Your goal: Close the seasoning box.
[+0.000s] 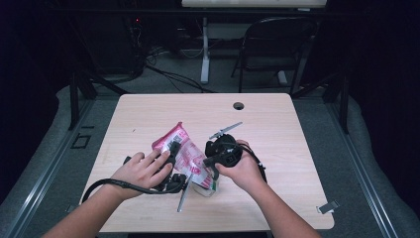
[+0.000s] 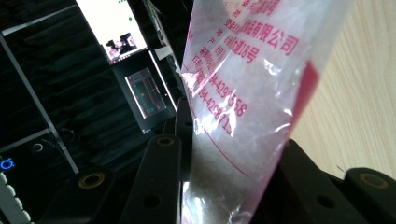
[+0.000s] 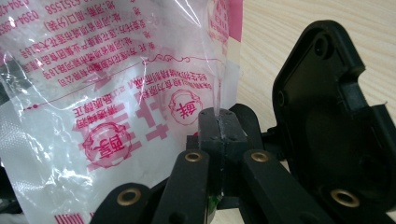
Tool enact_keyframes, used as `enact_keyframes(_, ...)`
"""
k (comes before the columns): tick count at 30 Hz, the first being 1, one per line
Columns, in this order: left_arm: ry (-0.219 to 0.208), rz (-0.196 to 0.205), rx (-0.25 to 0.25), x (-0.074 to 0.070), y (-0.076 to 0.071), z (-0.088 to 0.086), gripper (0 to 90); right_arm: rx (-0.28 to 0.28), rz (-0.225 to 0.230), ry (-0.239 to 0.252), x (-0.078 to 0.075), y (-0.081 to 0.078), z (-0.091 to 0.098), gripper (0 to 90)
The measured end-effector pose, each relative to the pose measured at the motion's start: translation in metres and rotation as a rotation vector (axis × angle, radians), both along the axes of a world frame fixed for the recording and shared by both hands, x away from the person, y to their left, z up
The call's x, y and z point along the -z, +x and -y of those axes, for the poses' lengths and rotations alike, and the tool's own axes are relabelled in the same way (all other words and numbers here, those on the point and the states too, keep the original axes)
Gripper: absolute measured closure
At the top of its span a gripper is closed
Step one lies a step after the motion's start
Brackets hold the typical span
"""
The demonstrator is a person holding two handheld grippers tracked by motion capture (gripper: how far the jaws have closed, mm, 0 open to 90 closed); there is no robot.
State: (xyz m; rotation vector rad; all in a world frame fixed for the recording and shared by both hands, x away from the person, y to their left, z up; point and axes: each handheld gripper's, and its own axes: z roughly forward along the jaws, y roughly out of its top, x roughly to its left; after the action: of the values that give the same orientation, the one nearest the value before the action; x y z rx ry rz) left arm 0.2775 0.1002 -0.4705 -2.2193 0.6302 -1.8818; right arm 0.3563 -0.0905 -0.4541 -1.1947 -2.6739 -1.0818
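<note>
A clear plastic bag [image 1: 187,152] with pink print is held between both hands over the middle of the wooden table [image 1: 277,144]. My left gripper [image 1: 173,148] has it at the left side. In the left gripper view the bag [image 2: 243,93] rises between the two black jaws and fills the gap, so my left gripper [image 2: 229,147] is shut on it. My right gripper [image 1: 212,166] holds the right side. In the right gripper view its pads [image 3: 229,128] meet on a thin clear edge of the bag [image 3: 116,84], so my right gripper [image 3: 218,122] is shut on it too.
The table has a round cable hole [image 1: 238,105] at the back. A small metal clip [image 1: 328,207] lies near the front right corner. A folding chair [image 1: 277,44] and cables stand on the floor beyond. A black moulded part [image 3: 327,116] is close at the right.
</note>
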Motion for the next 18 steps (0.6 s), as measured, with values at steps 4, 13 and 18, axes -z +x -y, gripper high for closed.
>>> enact_keyframes(4,-0.001,-0.002,0.003,0.0002,0.0005,0.0011,75.7,0.002,0.002,-0.007,0.0002,-0.0002,0.0008,90.0)
enact_keyframes(13,0.006,0.000,0.007,0.0015,0.0005,0.0026,75.8,0.005,-0.004,-0.007,0.0027,0.0005,0.0018,90.0)
enact_keyframes(18,0.006,-0.003,0.004,0.0015,0.0005,0.0030,75.8,0.006,-0.008,-0.004,0.0038,0.0007,0.0021,90.0)
